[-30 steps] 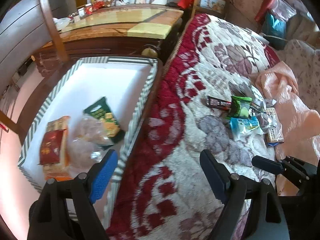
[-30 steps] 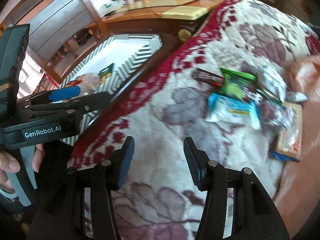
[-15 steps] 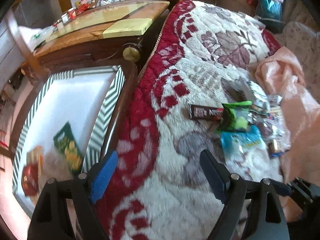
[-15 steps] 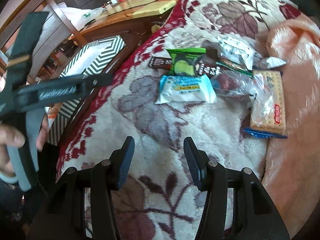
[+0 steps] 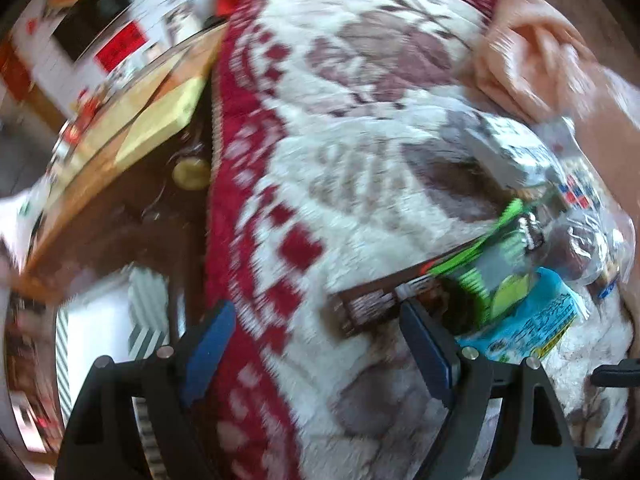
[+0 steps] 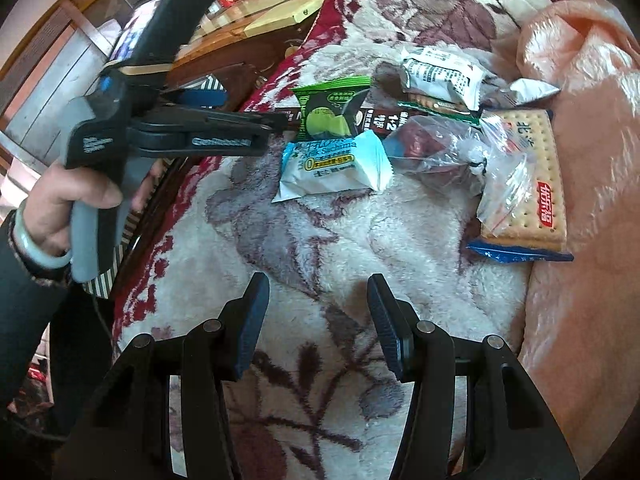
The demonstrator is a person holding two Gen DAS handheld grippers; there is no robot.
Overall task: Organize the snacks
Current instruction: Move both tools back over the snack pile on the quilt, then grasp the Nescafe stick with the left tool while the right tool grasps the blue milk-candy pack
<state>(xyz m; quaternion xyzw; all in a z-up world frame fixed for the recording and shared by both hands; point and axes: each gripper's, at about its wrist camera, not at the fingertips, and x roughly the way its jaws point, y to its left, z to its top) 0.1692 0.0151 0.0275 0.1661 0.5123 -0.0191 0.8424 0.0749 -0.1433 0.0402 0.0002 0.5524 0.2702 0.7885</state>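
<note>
A pile of snacks lies on the fleece blanket (image 6: 344,240): a green packet (image 6: 332,114), a light-blue packet (image 6: 336,166), a brown bar (image 6: 380,120), a white-and-black packet (image 6: 440,74), a clear bag (image 6: 448,148) and a biscuit pack (image 6: 528,184). My left gripper (image 5: 316,332) is open and empty, just short of the brown bar (image 5: 376,300); the view is blurred. From the right wrist view a hand holds that left gripper (image 6: 252,110) beside the pile's left edge. My right gripper (image 6: 318,304) is open and empty over bare blanket, short of the pile.
A striped box (image 5: 140,320) sits left of the blanket's red border, below a dark wooden table (image 6: 248,28). Crumpled peach cloth (image 6: 592,120) lies to the right of the snacks. A sleeve and wrist (image 6: 28,264) fill the left edge.
The left gripper swung from above the striped box over to the snack pile, rolling as it went. The right gripper drew closer to the pile. Both stayed open and empty.
</note>
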